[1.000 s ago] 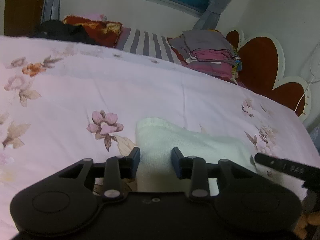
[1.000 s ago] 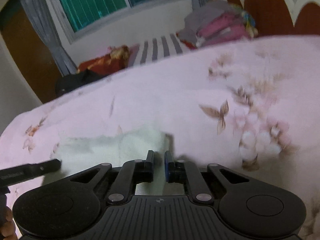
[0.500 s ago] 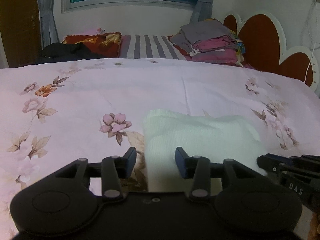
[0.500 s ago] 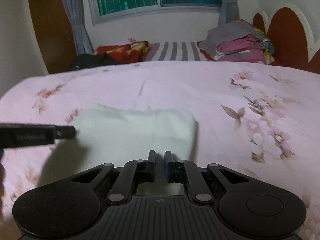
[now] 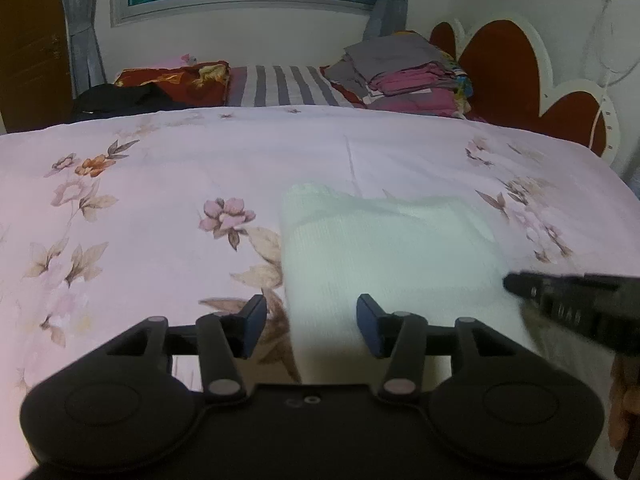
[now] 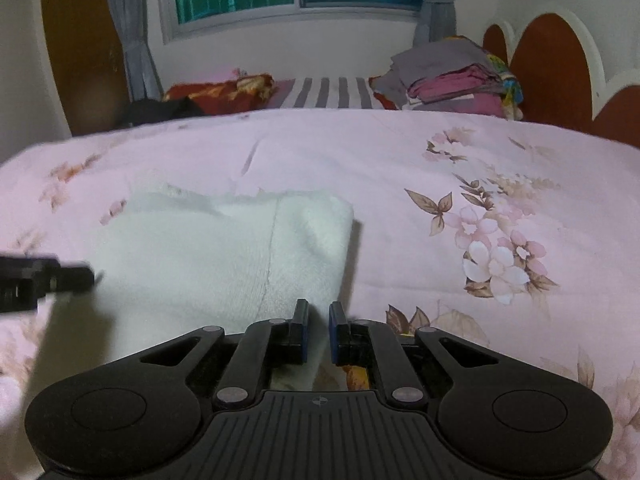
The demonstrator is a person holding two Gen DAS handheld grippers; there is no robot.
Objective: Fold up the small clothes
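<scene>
A white knitted garment (image 5: 384,256) lies folded flat on the pink flowered bedspread (image 5: 160,184). It also shows in the right wrist view (image 6: 208,256). My left gripper (image 5: 311,326) is open and empty, its jaws wide apart over the garment's near left edge. My right gripper (image 6: 318,330) has its jaws nearly together at the garment's near right corner, with a narrow gap between them; white cloth shows in that gap. Each gripper's tip shows in the other's view, the right one (image 5: 568,300) and the left one (image 6: 44,284).
A stack of folded grey and pink clothes (image 5: 404,76) sits at the far right of the bed by the red heart-shaped headboard (image 5: 504,68). A striped pillow (image 5: 280,86), a red patterned pillow (image 5: 180,80) and a black item (image 5: 116,100) lie along the far edge under the window.
Both grippers have levelled out and drawn back from the garment. The left jaws have opened wider. The right jaws stay nearly together.
</scene>
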